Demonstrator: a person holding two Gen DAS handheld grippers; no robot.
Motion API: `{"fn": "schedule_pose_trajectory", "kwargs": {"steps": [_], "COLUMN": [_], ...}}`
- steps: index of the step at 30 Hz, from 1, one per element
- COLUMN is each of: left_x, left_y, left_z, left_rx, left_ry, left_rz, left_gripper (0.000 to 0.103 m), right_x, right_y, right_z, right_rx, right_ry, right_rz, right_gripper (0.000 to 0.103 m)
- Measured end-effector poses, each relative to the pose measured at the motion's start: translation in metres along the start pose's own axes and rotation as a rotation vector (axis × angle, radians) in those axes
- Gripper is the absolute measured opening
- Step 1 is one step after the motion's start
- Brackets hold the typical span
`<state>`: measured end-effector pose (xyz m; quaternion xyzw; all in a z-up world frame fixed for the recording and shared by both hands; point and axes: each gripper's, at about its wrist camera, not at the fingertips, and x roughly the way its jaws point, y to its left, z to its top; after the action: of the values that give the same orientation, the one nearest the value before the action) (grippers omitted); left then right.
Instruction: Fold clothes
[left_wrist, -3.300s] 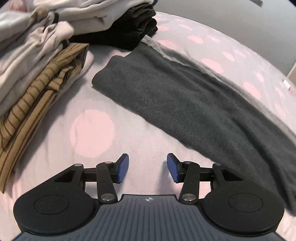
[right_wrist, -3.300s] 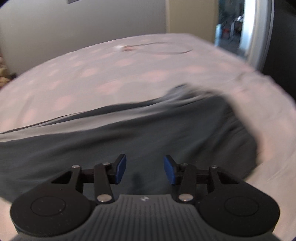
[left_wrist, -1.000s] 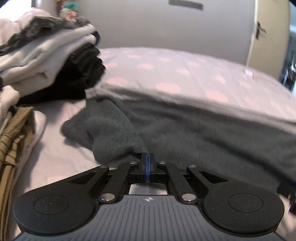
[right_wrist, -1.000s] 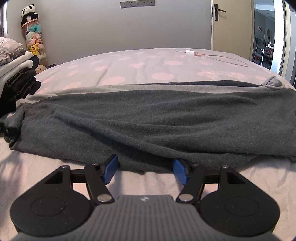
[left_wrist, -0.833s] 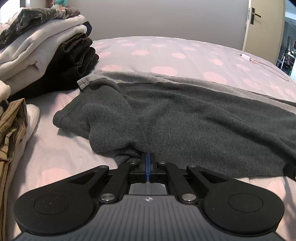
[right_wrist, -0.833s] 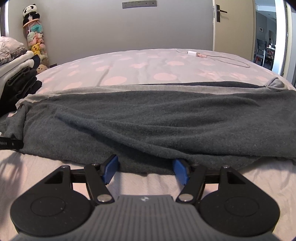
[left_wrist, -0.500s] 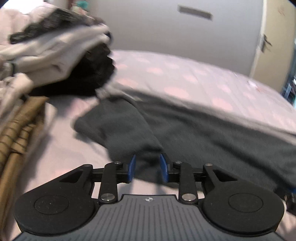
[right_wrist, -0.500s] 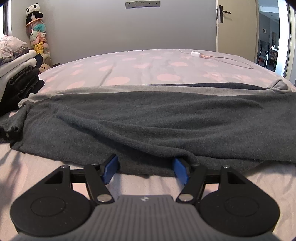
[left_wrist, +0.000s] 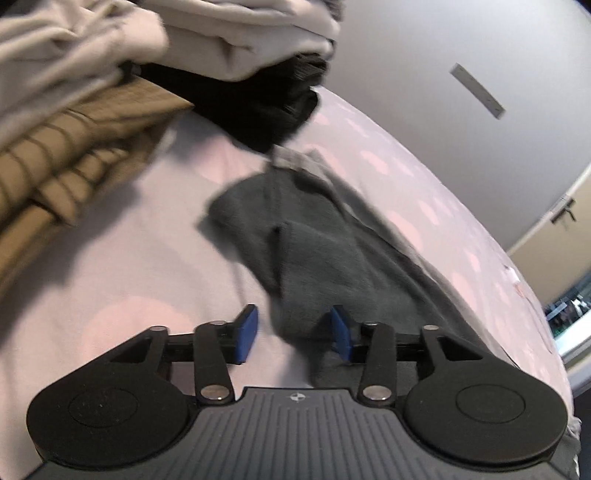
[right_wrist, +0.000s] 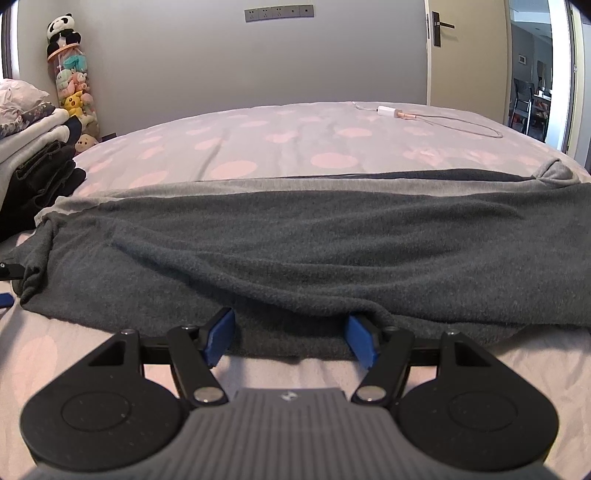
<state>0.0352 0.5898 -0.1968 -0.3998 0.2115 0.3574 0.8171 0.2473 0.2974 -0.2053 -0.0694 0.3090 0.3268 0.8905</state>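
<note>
A dark grey fleece garment (right_wrist: 332, 236) lies folded lengthwise across the pink dotted bed, its lighter grey lining showing along the far edge. My right gripper (right_wrist: 291, 338) is open, low at the garment's near edge, with the cloth between its blue pads. In the left wrist view the garment's left end (left_wrist: 314, 258) lies rumpled, a flap reaching between the fingers. My left gripper (left_wrist: 293, 332) is open over that flap and tilted.
Stacks of folded clothes stand at the left: a tan striped piece (left_wrist: 66, 155), pale grey ones (left_wrist: 236, 40) and black ones (left_wrist: 273, 107). A charger cable (right_wrist: 436, 120) lies on the far bed. Plush toys (right_wrist: 74, 88) stand in the corner; a door (right_wrist: 465, 51) is at the right.
My left gripper, shut on the garment's left end a second ago, has opened and let it go, and has tilted and lifted. My right gripper has stayed open at the near edge.
</note>
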Motion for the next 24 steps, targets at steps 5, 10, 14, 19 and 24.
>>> {"fn": "schedule_pose_trajectory", "kwargs": {"steps": [5, 10, 14, 19, 24], "left_x": [-0.005, -0.021, -0.025, -0.014, -0.007], "left_y": [-0.009, -0.019, -0.024, -0.033, -0.08], "left_z": [0.003, 0.025, 0.059, 0.107, 0.14], "left_rx": [0.062, 0.114, 0.186, 0.213, 0.291], "left_ry": [-0.036, -0.04, 0.012, 0.091, 0.101], "left_rz": [0.02, 0.094, 0.169, 0.217, 0.218], "left_gripper": [0.01, 0.01, 0.01, 0.008, 0.008], "right_x": [0.001, 0.002, 0.001, -0.002, -0.003], "right_y": [-0.002, -0.008, -0.012, -0.013, -0.012], "right_z": [0.004, 0.007, 0.009, 0.01, 0.011], "right_rx": [-0.008, 0.013, 0.038, 0.06, 0.061], "right_ry": [0.001, 0.015, 0.02, 0.02, 0.017], "right_rz": [-0.003, 0.017, 0.033, 0.04, 0.037], "right_gripper": [0.069, 0.069, 0.069, 0.069, 0.069]}}
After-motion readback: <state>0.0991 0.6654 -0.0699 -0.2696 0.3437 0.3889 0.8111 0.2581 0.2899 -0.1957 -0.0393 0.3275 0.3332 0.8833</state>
